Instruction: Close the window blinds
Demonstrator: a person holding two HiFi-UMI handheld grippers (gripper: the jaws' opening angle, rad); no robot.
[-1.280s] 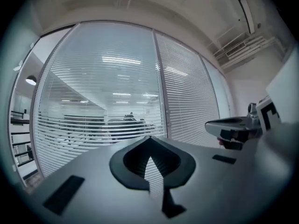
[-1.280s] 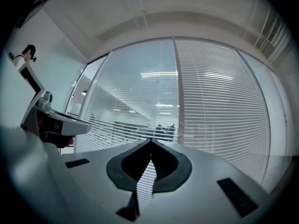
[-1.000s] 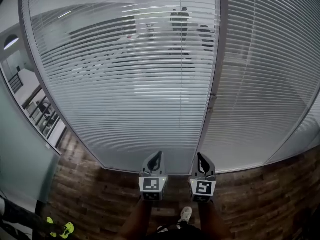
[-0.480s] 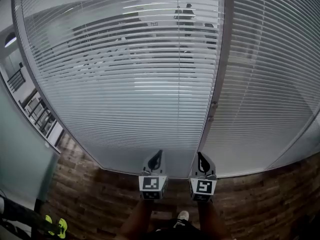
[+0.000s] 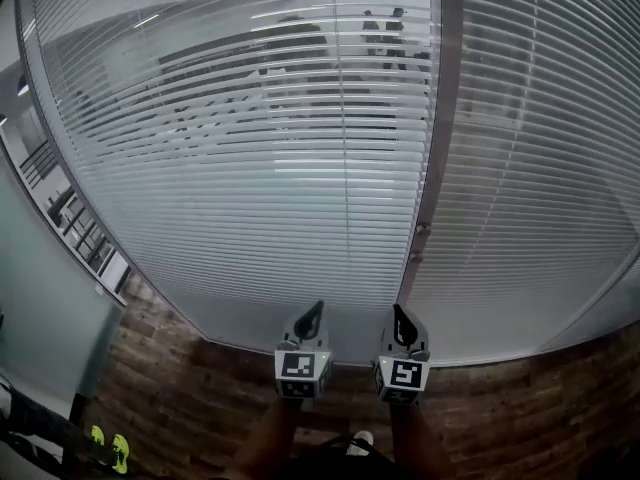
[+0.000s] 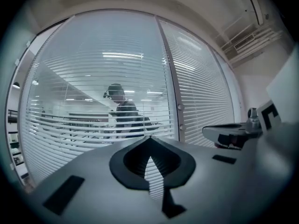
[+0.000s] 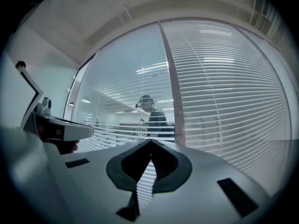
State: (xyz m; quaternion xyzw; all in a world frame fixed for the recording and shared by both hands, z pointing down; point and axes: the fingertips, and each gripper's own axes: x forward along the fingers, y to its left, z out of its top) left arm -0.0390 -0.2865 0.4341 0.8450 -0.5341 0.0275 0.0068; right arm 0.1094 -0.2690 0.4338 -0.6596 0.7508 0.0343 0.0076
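Over the wood-plank floor (image 5: 190,388), the left claw (image 5: 312,314) and the right claw (image 5: 399,318) point level near the foot of the metal window post (image 5: 432,158), each with jaws pressed together on nothing. The window blinds (image 5: 250,168) hang lowered on both sides of that post. The slats left of it are tilted open enough to see through.

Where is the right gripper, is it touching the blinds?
Apart. In the right gripper view, the right gripper ends in open air, and the blinds hang well beyond its tip.

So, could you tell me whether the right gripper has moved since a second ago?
Yes, forward toward the window blinds: the frame post's fitting now sits nearer the right gripper.
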